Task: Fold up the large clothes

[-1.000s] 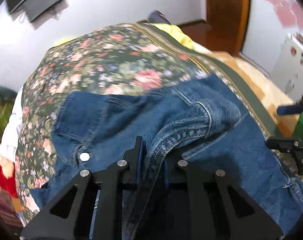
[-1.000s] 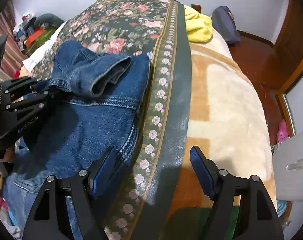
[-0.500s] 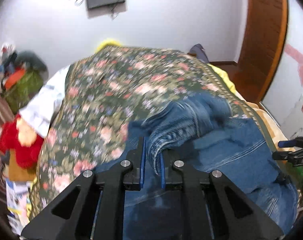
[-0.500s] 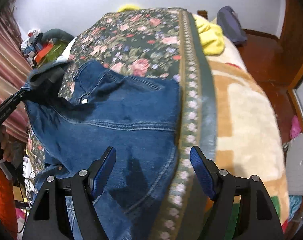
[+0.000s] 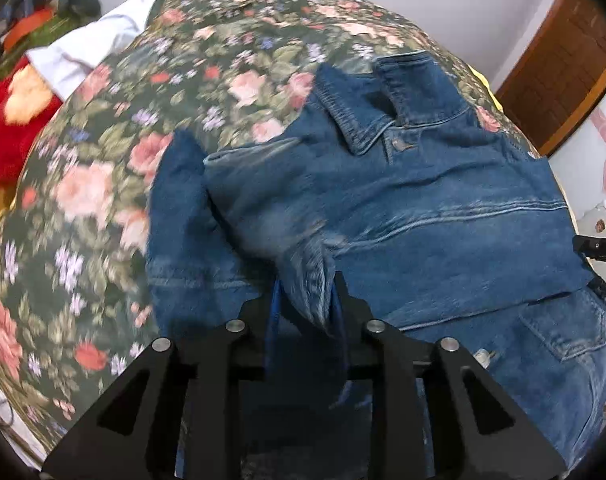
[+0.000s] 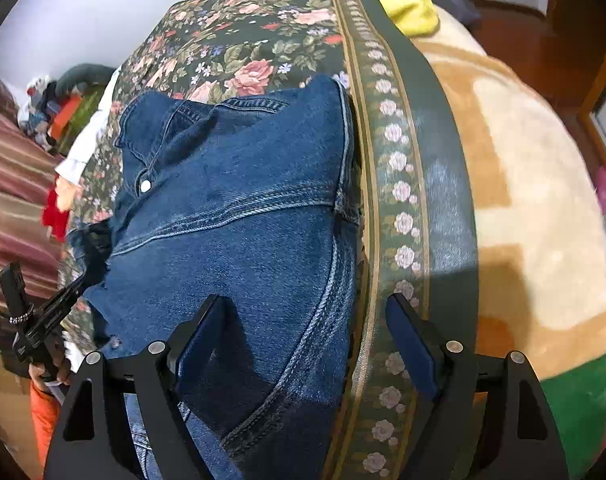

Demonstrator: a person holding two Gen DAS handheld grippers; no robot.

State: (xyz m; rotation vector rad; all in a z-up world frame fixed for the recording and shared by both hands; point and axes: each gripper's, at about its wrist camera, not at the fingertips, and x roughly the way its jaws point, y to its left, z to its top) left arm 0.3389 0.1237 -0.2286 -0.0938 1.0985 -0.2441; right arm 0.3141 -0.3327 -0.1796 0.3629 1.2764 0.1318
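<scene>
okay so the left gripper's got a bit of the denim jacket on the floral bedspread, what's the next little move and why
Probably finish letting go and lift the left gripper away. Its jaws are opening with a denim fold between them, and the denim jacket lies spread on the floral bedspread, collar up. The right gripper hangs open over the jacket's edge, holding nothing.

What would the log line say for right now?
left gripper: opening, sleeve between jaws | right gripper: open, over denim jacket | floral bedspread: under jacket
</scene>
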